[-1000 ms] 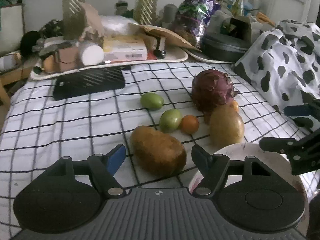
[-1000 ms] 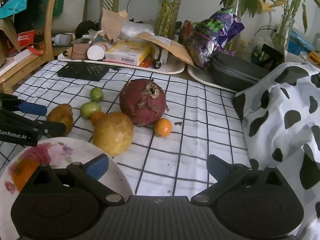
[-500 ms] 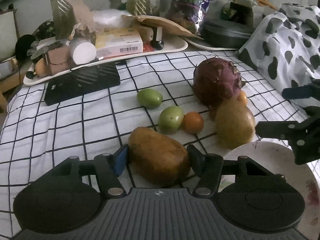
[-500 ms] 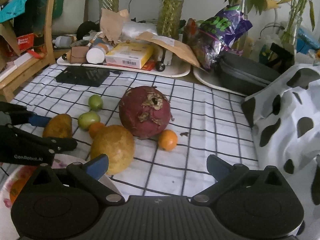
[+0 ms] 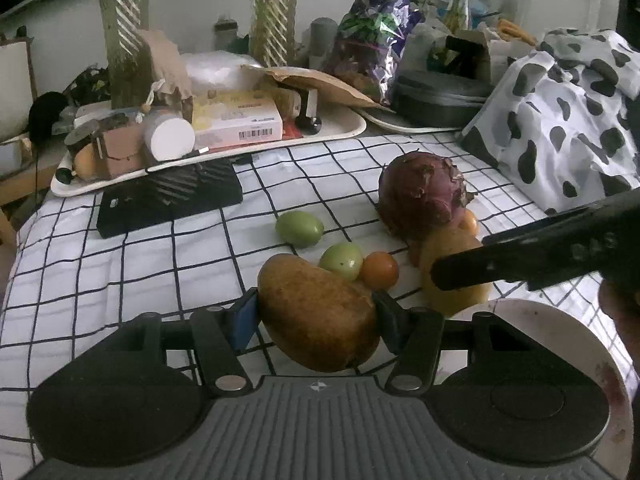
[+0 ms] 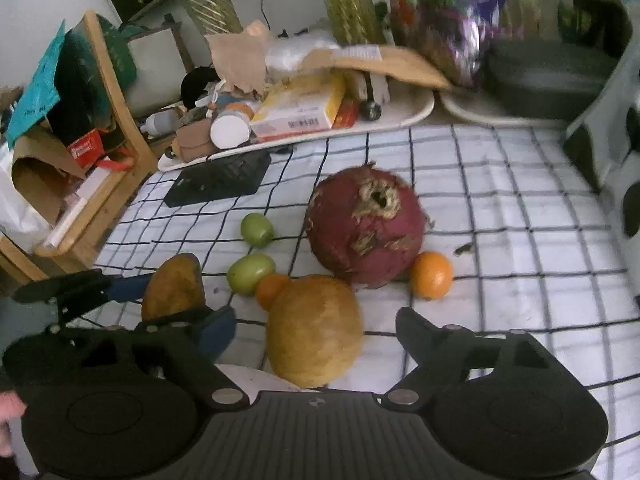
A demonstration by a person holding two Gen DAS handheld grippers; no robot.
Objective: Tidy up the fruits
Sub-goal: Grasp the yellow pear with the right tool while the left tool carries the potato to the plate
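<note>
Jaws of the left gripper (image 5: pixel 316 312) were clamped on the brown oblong fruit (image 5: pixel 318 312), low over the checked cloth (image 5: pixel 120 264). The right gripper (image 6: pixel 316 330) had just been narrowing around the yellow round fruit (image 6: pixel 314 330), its jaws apart and not yet touching, beside the white plate (image 5: pixel 540 320).

Fruit's bunched tight around the big round purple-red vegetable (image 6: pixel 366 226), so no gap there. Open checked white tablecloth (image 6: pixel 520 208) on its right, though the cluttered white tray (image 5: pixel 340 132) blocks the back.
</note>
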